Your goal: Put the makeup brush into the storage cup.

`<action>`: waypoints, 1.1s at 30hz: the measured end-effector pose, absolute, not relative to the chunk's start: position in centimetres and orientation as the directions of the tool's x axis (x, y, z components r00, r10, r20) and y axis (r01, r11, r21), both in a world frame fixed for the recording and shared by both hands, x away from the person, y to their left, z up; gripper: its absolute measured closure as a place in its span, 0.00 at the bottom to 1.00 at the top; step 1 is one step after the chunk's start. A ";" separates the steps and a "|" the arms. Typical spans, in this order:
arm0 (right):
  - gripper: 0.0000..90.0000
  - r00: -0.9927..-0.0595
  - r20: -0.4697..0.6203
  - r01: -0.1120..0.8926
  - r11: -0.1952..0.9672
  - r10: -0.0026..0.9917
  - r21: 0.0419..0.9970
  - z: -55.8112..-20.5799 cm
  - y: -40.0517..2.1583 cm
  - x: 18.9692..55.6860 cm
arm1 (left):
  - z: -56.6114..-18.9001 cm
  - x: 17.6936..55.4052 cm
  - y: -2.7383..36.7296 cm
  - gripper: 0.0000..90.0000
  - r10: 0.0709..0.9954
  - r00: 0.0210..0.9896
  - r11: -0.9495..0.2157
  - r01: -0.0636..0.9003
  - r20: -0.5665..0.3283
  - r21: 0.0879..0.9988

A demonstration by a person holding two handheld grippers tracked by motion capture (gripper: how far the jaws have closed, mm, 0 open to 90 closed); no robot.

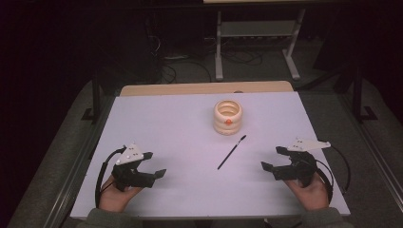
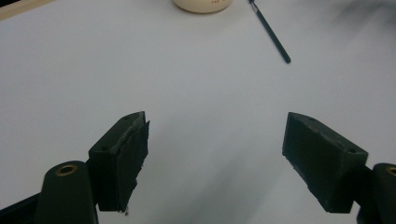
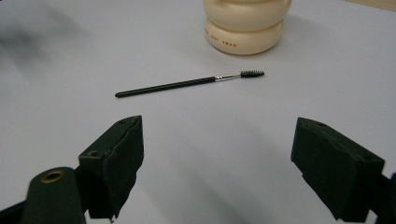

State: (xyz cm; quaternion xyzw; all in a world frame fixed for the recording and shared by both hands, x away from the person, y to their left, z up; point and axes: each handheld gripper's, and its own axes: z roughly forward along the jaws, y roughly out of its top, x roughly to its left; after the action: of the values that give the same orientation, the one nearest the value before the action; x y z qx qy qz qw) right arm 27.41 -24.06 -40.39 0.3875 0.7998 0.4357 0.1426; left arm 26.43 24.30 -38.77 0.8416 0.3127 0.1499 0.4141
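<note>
Nothing started: both the left hand-held gripper (image 1: pixel 158 164) and right hand-held gripper (image 1: pixel 270 158) gape wide and empty near the surface's (image 1: pixel 157 123) front corners, brush (image 1: pixel 232 152) untouched mid-surface just in front of the cream holder (image 1: pixel 227 117).

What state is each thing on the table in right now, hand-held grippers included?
Left hand-held gripper: open, holding nothing, low over the table.
Right hand-held gripper: open, holding nothing, facing the brush.
Spoolie brush: lying flat on the white table, untouched, bristle end toward the holder.
Cream ribbed holder: upright, open at the top, apart from the brush.
</note>
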 end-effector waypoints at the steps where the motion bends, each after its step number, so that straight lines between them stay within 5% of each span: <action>1: 0.18 -0.658 0.112 0.496 0.317 0.744 0.808 -40.4 -24.1 27.4 | -38.7 26.5 24.1 0.25 0.651 0.759 -0.460 0.406 -0.012 0.789; 33: 0.19 -0.652 0.116 0.503 0.314 0.749 0.805 -40.2 -24.6 27.7 | -38.3 30.6 15.0 0.29 0.548 0.835 -0.514 0.386 -0.052 0.766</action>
State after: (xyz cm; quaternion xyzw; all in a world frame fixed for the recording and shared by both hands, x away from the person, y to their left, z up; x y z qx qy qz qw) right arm 27.74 -24.62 -40.23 0.3924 0.7981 0.4350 0.1413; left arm 30.62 14.97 -38.27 0.8644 0.2702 0.0986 0.4125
